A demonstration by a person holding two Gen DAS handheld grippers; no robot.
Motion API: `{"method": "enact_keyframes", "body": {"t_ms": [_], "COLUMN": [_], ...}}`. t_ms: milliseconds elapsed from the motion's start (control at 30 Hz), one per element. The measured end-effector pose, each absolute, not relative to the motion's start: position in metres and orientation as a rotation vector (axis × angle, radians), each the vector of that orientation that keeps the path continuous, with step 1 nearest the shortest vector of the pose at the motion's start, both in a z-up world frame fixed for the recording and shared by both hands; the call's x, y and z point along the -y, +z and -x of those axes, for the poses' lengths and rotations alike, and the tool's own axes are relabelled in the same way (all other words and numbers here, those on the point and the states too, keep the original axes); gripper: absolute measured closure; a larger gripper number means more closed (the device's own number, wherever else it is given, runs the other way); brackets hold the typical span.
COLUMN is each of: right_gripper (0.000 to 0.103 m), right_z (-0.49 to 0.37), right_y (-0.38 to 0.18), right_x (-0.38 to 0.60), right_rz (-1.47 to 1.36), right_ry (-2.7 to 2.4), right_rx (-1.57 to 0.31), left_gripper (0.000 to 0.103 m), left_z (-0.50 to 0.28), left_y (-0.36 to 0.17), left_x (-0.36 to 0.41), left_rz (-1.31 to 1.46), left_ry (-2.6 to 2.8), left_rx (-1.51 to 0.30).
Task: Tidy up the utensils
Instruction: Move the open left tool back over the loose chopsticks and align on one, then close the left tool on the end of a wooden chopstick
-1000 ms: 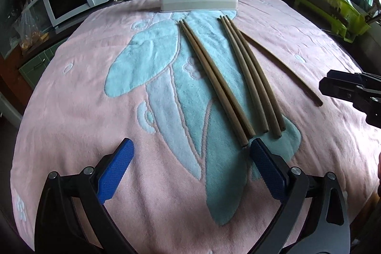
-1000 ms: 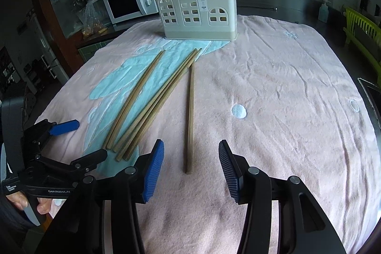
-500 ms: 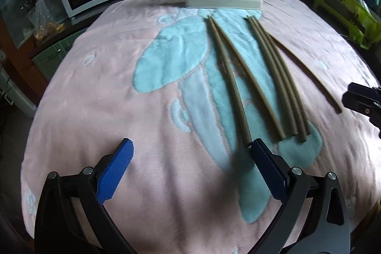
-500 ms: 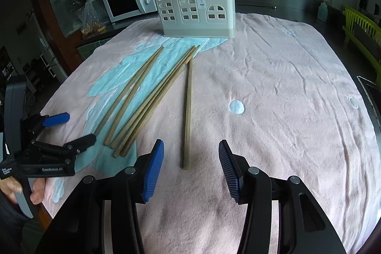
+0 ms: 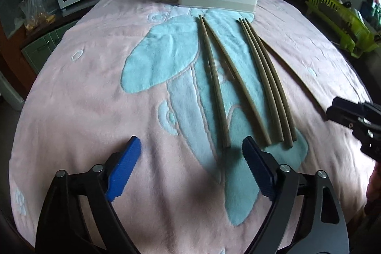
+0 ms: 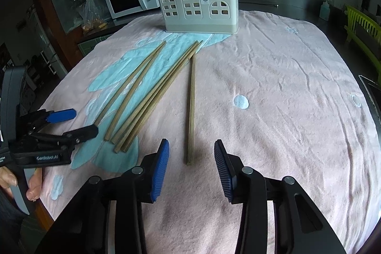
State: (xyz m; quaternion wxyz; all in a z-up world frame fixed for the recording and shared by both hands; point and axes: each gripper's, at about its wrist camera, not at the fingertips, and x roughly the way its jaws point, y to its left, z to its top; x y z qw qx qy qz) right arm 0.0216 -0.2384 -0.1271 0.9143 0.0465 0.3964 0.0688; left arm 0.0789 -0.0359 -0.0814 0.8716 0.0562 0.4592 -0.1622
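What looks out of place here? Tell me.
One chopstick lies alone on the pink towel, apart from the five bunched chopsticks. All six lie loose, though the cream holder already has some standing in it.

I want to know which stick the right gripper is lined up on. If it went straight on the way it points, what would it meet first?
Probably the lone chopstick, lying apart from the rest: its near end sits between the right gripper's open jaws, which have just been closing. Depth is uncertain.

Left gripper (image 5: 190,158) jaws narrow, nothing between them; leftmost chopstick (image 5: 215,85) now splayed from its neighbour. Right gripper (image 6: 191,163) jaws narrow, apparently untouching.
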Motion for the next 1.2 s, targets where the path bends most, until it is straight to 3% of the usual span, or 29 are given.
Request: {"method": "enact_keyframes", "body": {"t_ms": [233, 300, 433, 633, 867, 1200], "right_gripper": [0.067, 0.072, 0.073, 0.075, 0.078, 0.096], "right_z": [-0.021, -0.02, -0.02, -0.02, -0.027, -0.032], "right_y": [-0.126, -0.127, -0.128, -0.128, -0.13, -0.139], "right_x": [0.236, 0.236, 0.236, 0.235, 0.229, 0.224], "right_rz": [-0.087, -0.084, -0.089, -0.089, -0.081, -0.034], "right_ry": [0.142, 0.14, 0.143, 0.146, 0.148, 0.101], "right_rx": [-0.81, -0.809, -0.814, -0.811, -0.823, -0.839], "left_gripper": [0.055, 0.064, 0.075, 0.085, 0.086, 0.086], "left_z": [-0.092, -0.095, -0.095, -0.094, -0.096, -0.102], "left_y": [-0.078, -0.078, -0.078, -0.077, -0.078, -0.078], "left_x": [0.043, 0.046, 0.057, 0.065, 0.069, 0.065], "left_rz": [-0.097, -0.095, -0.124, -0.152, -0.155, -0.135], "left_ry": [-0.354, -0.361, -0.381, -0.412, -0.415, -0.443], "left_rx": [-0.943, -0.943, -0.924, -0.908, -0.902, -0.931]}}
